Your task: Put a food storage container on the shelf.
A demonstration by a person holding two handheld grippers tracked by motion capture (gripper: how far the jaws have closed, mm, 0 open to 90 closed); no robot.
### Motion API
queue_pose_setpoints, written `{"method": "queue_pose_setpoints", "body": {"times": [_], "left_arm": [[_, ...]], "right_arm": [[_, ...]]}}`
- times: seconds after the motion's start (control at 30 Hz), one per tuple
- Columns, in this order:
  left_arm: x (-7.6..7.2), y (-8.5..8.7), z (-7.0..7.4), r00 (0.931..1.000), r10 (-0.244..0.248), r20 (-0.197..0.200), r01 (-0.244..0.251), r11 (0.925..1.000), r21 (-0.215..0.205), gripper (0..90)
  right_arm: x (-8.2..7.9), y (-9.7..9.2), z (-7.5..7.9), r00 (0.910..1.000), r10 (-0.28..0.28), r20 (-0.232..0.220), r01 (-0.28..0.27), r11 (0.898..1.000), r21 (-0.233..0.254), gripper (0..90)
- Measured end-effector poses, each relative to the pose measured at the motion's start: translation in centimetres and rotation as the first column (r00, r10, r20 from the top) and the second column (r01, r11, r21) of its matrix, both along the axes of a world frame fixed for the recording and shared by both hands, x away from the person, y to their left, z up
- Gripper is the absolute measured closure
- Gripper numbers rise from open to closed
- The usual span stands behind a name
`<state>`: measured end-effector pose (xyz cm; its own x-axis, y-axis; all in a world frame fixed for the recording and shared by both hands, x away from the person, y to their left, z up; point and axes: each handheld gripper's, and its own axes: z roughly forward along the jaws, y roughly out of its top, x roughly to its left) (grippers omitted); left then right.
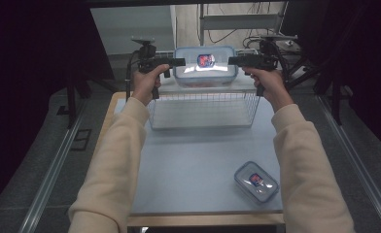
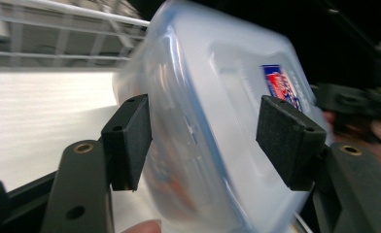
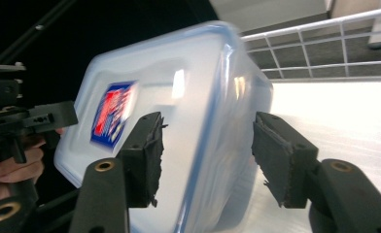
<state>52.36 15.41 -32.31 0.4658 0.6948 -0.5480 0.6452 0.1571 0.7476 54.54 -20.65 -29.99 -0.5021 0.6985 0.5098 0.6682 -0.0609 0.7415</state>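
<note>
Two hand-held grippers, left [image 1: 178,61] and right [image 1: 233,60], clamp big box [image 1: 205,66] ends over basket [image 1: 203,112]. Keep level, squeeze evenly, lower straight between wires.

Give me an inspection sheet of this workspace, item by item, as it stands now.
Surface: pale table, wooden front edge.
Job's things: large lidded container held above wire basket; small lidded container near front right.
Clutter: nothing seen.
Grippers: left gripper and right gripper straddle the large container's opposite ends; jaw contact cannot be told.
Cables: cables behind the table.
Surroundings: dark curtains, floor rails.
</note>
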Motion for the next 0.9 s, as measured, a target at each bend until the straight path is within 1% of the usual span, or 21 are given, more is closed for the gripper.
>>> {"method": "queue_pose_setpoints", "body": {"times": [0.03, 0.1, 0.13, 0.17, 0.2, 0.27, 0.33, 0.4, 0.43, 0.47, 0.5, 0.53, 0.57, 0.6, 0.63, 0.67, 0.7, 0.73, 0.77, 0.83, 0.9], "left_arm": [[0.2, -0.2, -0.2, 0.9999, -0.01, 0.004, 0.01, 0.9999, -0.003, 34.9], [-0.1, -0.3, -0.1, 0.9998, 0.013, 0.017, -0.013, 0.9999, 0.007, 29.6], [-0.1, -0.3, -0.1, 0.9998, 0.013, 0.017, -0.013, 0.9999, 0.007, 27.4], [-0.5, 0.1, 0.1, 0.9987, 0.026, 0.044, -0.026, 0.9996, 0.006, 27.2], [-0.5, 0.1, 0.1, 0.9987, 0.026, 0.044, -0.026, 0.9996, 0.006, 27.2], [-1.2, 0.5, 0.5, 0.9964, 0.041, 0.074, -0.043, 0.9989, 0.021, 27.7], [-2.1, 0.9, 0.8, 0.9951, 0.035, 0.093, -0.038, 0.999, 0.024, 31.6], [-3.0, 1.1, 0.8, 0.9944, 0.023, 0.103, -0.027, 0.9989, 0.038, 33.5], [-3.9, 1.3, 0.8, 0.9935, 0.021, 0.112, -0.027, 0.9984, 0.049, 37.4], [-3.9, 1.3, 0.8, 0.9935, 0.021, 0.112, -0.027, 0.9984, 0.049, 39.8], [-4.7, 1.4, 0.7, 0.993, 0.013, 0.118, -0.02, 0.9983, 0.055, 42.7], [-4.7, 1.4, 0.7, 0.993, 0.013, 0.118, -0.02, 0.9983, 0.055, 47.5], [-5.1, 1.4, 0.6, 0.9931, 0.008, 0.117, -0.014, 0.9987, 0.05, 52.6], [-5.4, 1.4, 0.5, 0.9935, 0.005, 0.114, -0.011, 0.9985, 0.053, 52.6], [-6.1, 1.2, 0.1, 0.9924, -0.035, 0.118, 0.027, 0.9974, 0.067, 66.1], [-6.1, 1.2, 0.1, 0.9924, -0.035, 0.118, 0.027, 0.9974, 0.067, 72.2], [-6.4, 1.0, 0.0, 0.9917, -0.055, 0.116, 0.046, 0.9958, 0.079, 72.2], [-6.6, 0.5, -0.4, 0.9891, -0.1, 0.108, 0.087, 0.9891, 0.119, 83.1], [-6.6, 0.5, -0.4, 0.9891, -0.1, 0.108, 0.087, 0.9891, 0.119, 86.8], [-6.5, -0.1, -0.9, 0.9881, -0.122, 0.093, 0.109, 0.9844, 0.139, 89.0], [-6.0, -0.9, -1.6, 0.9891, -0.13, 0.069, 0.12, 0.9829, 0.14, 90.0]], "right_arm": [[0.0, 0.4, -0.2, 0.9996, -0.028, -0.004, 0.028, 1.0, -0.003, 38.9], [-0.1, 0.5, -0.3, 0.9993, -0.037, 0.01, 0.037, 0.999, -0.019, 38.0], [-0.3, 0.5, -0.3, 0.9993, -0.035, 0.016, 0.036, 0.999, -0.022, 37.8], [-0.5, 0.3, -0.2, 0.999, -0.036, 0.026, 0.036, 0.999, -0.015, 38.0], [-0.8, 0.1, -0.2, 0.999, -0.032, 0.031, 0.032, 0.999, -0.002, 38.4], [-1.1, -0.1, -0.1, 0.9988, -0.031, 0.038, 0.031, 1.0, 0.002, 38.3], [-1.9, -1.0, 0.3, 0.998, -0.034, 0.053, 0.032, 0.999, 0.021, 37.1], [-2.2, -1.3, 0.4, 0.9979, -0.032, 0.056, 0.03, 0.999, 0.024, 36.9], [-2.8, -1.8, 0.5, 0.9975, -0.027, 0.065, 0.025, 0.999, 0.028, 36.7], [-2.8, -1.8, 0.5, 0.9975, -0.027, 0.065, 0.025, 0.999, 0.028, 36.7], [-3.5, -2.2, 0.5, 0.9971, -0.019, 0.074, 0.017, 0.999, 0.037, 36.2], [-3.5, -2.2, 0.5, 0.9971, -0.019, 0.074, 0.017, 0.999, 0.037, 36.2], [-4.1, -2.4, 0.5, 0.9968, -0.008, 0.08, 0.005, 0.999, 0.035, 35.2], [-4.1, -2.4, 0.5, 0.9968, -0.008, 0.08, 0.005, 0.999, 0.035, 35.2], [-4.6, -2.7, 0.4, 0.9964, -0.001, 0.084, -0.002, 0.999, 0.033, 34.7], [-4.9, -2.8, 0.3, 0.9961, 0.004, 0.088, -0.007, 0.999, 0.034, 34.6], [-4.9, -2.8, 0.3, 0.9961, 0.004, 0.088, -0.007, 0.999, 0.034, 34.6], [-5.4, -3.0, 0.2, 0.9962, 0.01, 0.087, -0.013, 0.999, 0.035, 34.1], [-5.5, -3.2, 0.1, 0.9961, 0.011, 0.088, -0.015, 0.999, 0.043, 33.9], [-5.6, -3.3, 0.0, 0.9961, 0.011, 0.088, -0.015, 0.999, 0.05, 33.9], [-6.0, -3.7, -0.3, 0.9963, 0.013, 0.085, -0.018, 0.998, 0.066, 33.7]]}}
